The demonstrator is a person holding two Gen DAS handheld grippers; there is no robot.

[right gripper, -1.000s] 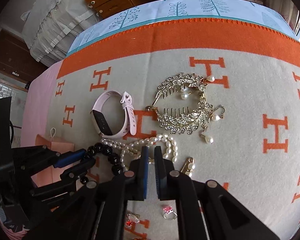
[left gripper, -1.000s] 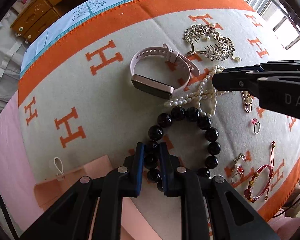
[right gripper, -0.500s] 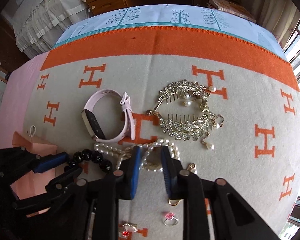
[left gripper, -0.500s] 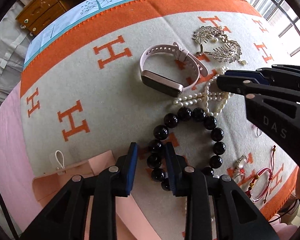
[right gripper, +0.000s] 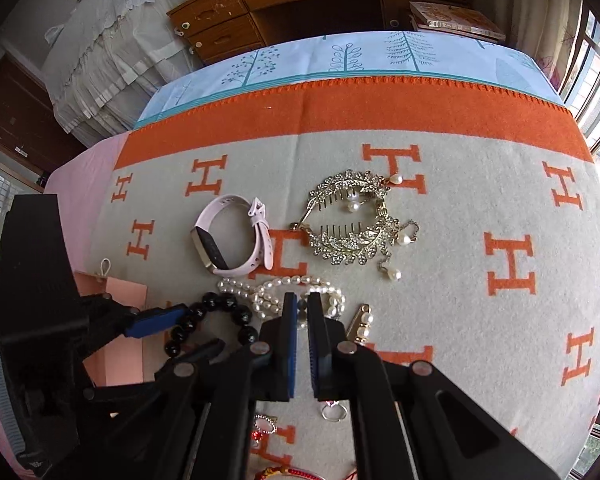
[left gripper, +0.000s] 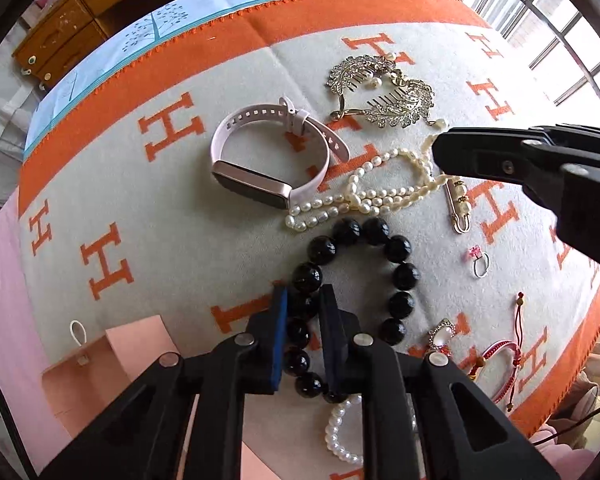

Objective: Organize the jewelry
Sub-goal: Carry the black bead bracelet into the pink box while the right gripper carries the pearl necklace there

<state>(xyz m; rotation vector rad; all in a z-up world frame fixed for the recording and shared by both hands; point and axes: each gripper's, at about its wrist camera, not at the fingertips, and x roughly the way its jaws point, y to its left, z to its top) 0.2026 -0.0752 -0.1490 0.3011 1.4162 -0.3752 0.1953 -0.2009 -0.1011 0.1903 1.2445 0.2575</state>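
Note:
My left gripper (left gripper: 303,304) is shut on the black bead bracelet (left gripper: 396,276), with beads between its blue pads. It also shows in the right wrist view (right gripper: 216,312). My right gripper (right gripper: 302,308) is closed on the tangled white pearl necklace (right gripper: 276,292), a pearl strand between its pads; the necklace also shows in the left wrist view (left gripper: 364,196). A pink smart band (left gripper: 268,160) and two gold leaf hair combs (left gripper: 384,92) lie farther back on the orange and cream blanket (left gripper: 140,208).
A pink box (left gripper: 100,364) lies at the near left. A gold pearl safety pin (left gripper: 460,208), a pink-stone ring (left gripper: 478,262), a red-stone ring (left gripper: 440,332), a red cord bracelet (left gripper: 500,360) and a small pearl bracelet (left gripper: 340,432) lie to the right and near.
Both grippers opened slightly half a second ago and have closed again. The right gripper now pinches the pearl necklace; the left grips the black beads.

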